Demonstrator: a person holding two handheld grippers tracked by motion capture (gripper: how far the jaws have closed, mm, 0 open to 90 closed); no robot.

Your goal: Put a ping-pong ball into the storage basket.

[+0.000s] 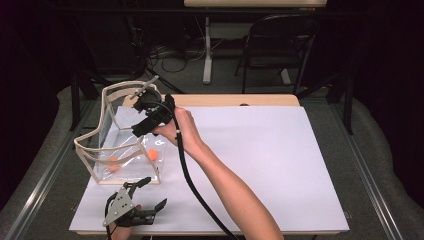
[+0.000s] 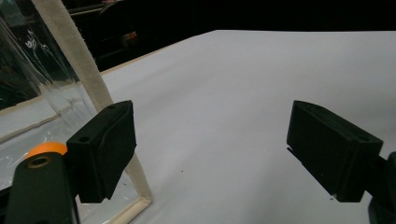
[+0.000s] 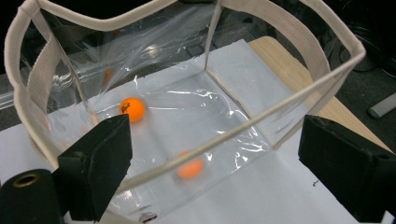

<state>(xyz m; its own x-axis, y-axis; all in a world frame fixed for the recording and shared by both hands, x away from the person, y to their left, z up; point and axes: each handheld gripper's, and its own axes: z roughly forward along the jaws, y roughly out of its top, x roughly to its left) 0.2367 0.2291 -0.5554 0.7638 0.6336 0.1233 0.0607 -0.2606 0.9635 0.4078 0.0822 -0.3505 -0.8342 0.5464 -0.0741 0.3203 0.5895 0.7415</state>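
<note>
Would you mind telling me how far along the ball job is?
Done: two orange balls lie in the clear bag. In hand: nothing; the right claw is open above the bag's rim, the left claw open over the table. Left: no other balls are in sight.

left claw [image 1: 152, 194]: low at near edge, jaws stood wide apart, nothing between | right claw [image 1: 140, 127]: raised on outstretched forearm, tilted down-left, jaws spread wide, gripping nothing
</note>
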